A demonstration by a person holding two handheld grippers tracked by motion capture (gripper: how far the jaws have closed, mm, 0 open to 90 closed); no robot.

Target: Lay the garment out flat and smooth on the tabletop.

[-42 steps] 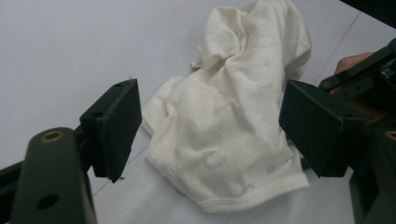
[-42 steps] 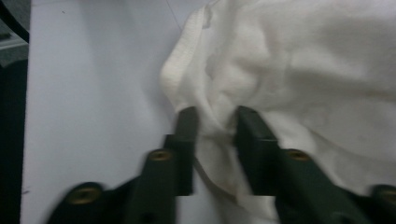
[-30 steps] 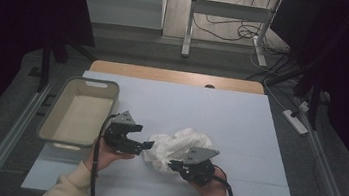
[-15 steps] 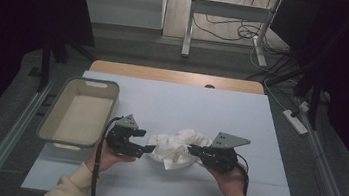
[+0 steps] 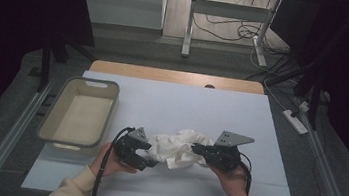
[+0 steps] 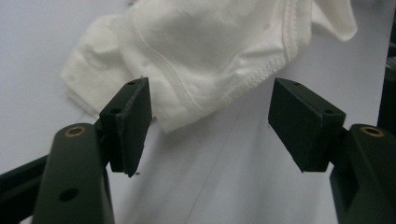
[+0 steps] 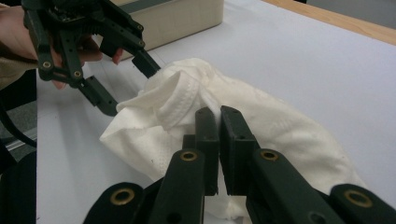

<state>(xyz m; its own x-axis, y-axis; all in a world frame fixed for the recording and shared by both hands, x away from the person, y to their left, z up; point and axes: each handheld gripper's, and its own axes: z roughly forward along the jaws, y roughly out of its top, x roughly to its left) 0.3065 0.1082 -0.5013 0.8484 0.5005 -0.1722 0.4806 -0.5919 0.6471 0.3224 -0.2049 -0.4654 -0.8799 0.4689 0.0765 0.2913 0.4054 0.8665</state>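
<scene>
Crumpled white cotton garment (image 5: 176,148) lies on white table sheet (image 5: 201,111), near front edge, between both grippers. Right gripper (image 7: 218,122) clenched on fold of garment at its right end. Left gripper (image 6: 208,126) has jaws parted; they have just been closing, garment hem in front of pads, not yet pinched. Step judged: taking second hold for spreading or folding. Next move: push left jaws forward over hem, close fully. Beige plastic basket (image 5: 80,111) stands well apart at left.

White cloth (image 5: 176,149), black tongs (image 5: 200,150), beige bin (image 5: 79,116), pale blue table cover (image 5: 201,111)
</scene>
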